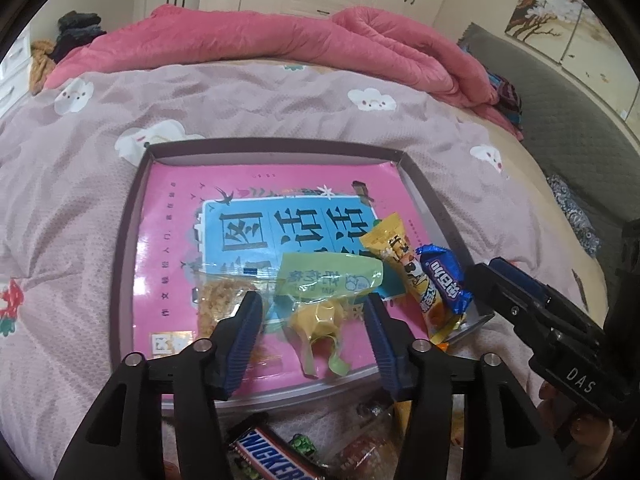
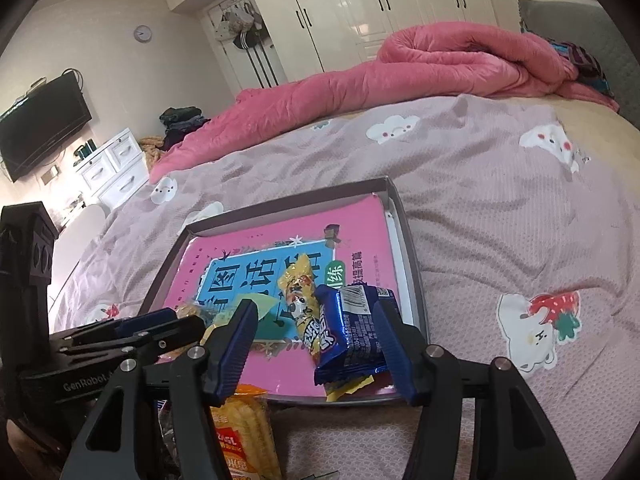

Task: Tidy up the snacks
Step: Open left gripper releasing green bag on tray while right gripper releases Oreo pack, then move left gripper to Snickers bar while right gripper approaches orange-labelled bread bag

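A shallow box (image 1: pixel 132 240) lies on the bed (image 1: pixel 80 184), which has a cover with little clouds. A pink book (image 1: pixel 168 240) with a blue panel fills the bottom of the box. The snacks sit on the near part of the book.

The left claw (image 1: pixel 314 314) hangs over the near edge of the box. Its two blue fingers stand apart and press on nothing. Between them lies a green and yellow snack bag (image 1: pixel 320 300), flat on the book. A clear bag of crumbly brown snack (image 1: pixel 222 300) lies just beside the left finger.

The right claw (image 2: pixel 318 338) is open too. A blue snack pack (image 2: pixel 352 332) sits between its fingers, close to the right one. I cannot tell if that finger touches it. The pack leans on a long yellow snack pack (image 2: pixel 298 292) with a cartoon on it. Both lie in the near right corner of the box.

More snacks wait on the bed in front of the box. There is a Snickers bar (image 1: pixel 272 458) and an orange pack of crackers (image 2: pixel 240 432).

A pink blanket (image 1: pixel 280 36) is bunched up at the far side of the bed.
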